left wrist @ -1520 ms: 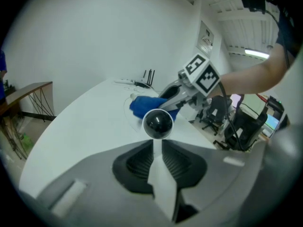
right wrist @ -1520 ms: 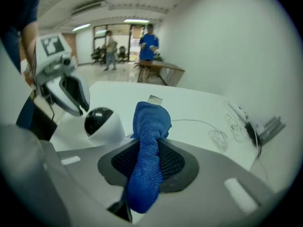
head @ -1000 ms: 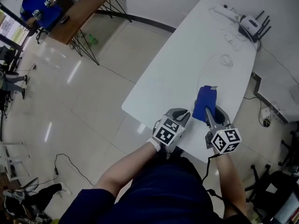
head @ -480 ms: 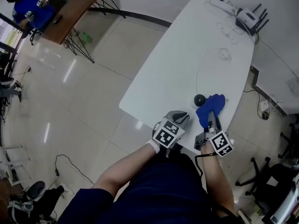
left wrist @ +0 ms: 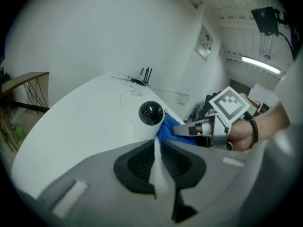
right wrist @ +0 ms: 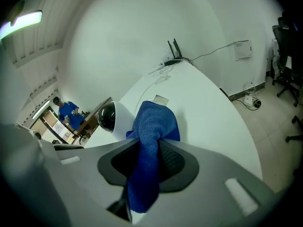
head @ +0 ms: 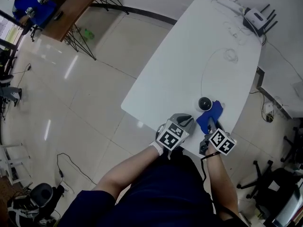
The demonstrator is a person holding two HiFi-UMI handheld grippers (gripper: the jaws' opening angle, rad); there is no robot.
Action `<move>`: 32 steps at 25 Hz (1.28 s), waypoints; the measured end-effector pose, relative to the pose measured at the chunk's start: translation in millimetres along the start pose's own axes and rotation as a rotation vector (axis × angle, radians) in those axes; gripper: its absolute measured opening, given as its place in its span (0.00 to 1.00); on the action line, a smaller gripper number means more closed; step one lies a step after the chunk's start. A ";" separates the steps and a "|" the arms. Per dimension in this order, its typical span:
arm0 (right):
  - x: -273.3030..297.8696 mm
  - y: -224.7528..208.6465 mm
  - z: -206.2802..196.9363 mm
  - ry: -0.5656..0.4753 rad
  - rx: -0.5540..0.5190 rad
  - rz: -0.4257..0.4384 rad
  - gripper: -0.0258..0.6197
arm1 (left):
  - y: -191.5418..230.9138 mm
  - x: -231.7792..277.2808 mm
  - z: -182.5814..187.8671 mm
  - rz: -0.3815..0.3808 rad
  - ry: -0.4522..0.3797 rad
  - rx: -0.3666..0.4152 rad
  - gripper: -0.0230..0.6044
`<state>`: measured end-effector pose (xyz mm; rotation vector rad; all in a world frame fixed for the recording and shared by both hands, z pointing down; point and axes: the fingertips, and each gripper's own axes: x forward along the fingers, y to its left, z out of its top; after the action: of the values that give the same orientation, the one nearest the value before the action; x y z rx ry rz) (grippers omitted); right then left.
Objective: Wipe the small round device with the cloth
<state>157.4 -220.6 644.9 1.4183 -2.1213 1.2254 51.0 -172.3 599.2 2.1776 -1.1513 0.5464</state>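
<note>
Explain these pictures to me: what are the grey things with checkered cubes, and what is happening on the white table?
No robot here: a person holds a two-jaw gripper in each hand; the cubes are part of them. The head view looks down from a camera on the person's head; each gripper view comes from a camera riding on that gripper, looking along its jaws. On the table lie a small round device, a cable and, at the far end, a router. The right gripper is clamped on a blue cloth beside the device. The left gripper sits close by, jaws nearly shut around a thin white strip I cannot identify.
</note>
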 end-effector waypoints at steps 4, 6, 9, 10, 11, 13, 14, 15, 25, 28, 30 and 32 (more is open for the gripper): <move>-16.3 0.5 31.0 -0.060 -0.036 0.001 0.21 | 6.1 -6.4 0.7 0.030 -0.018 -0.014 0.10; -30.2 8.1 54.1 -0.106 -0.219 -0.026 0.21 | 6.6 -11.9 0.2 0.046 -0.028 -0.017 0.10; -43.0 34.4 89.8 -0.165 -0.653 -0.079 0.21 | 5.9 -19.7 -0.3 0.064 -0.044 -0.020 0.09; -42.6 45.7 98.8 -0.169 -0.771 -0.089 0.21 | 5.9 -21.9 -0.6 0.068 -0.048 -0.022 0.09; -40.3 57.9 105.6 -0.163 -0.866 -0.097 0.21 | 5.9 -24.1 -0.9 0.073 -0.053 -0.025 0.09; -35.4 82.3 114.2 -0.144 -1.033 -0.119 0.21 | 4.9 -29.2 -1.5 0.079 -0.064 -0.030 0.09; -35.2 93.9 117.0 -0.146 -1.116 -0.132 0.21 | 3.9 -32.0 -1.3 0.082 -0.070 -0.030 0.09; -36.7 105.3 118.8 -0.161 -1.191 -0.138 0.21 | 3.1 -34.9 -0.3 0.084 -0.077 -0.027 0.09; -27.4 155.7 44.2 -0.154 -1.543 -0.032 0.21 | 23.8 -61.1 -21.2 0.142 -0.090 -0.077 0.09; -24.2 157.1 26.6 -0.144 -1.584 -0.017 0.21 | 26.8 -64.3 -30.4 0.151 -0.077 -0.095 0.09; -21.3 157.4 15.3 -0.131 -1.587 0.000 0.21 | 27.4 -64.2 -34.8 0.151 -0.068 -0.102 0.09; -18.1 157.4 5.4 -0.118 -1.579 0.015 0.21 | 27.8 -62.8 -37.9 0.149 -0.061 -0.106 0.09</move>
<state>30.6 -191.3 554.4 0.6418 -2.0951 -0.6280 -8.9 -121.6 597.9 2.0424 -1.3520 0.4731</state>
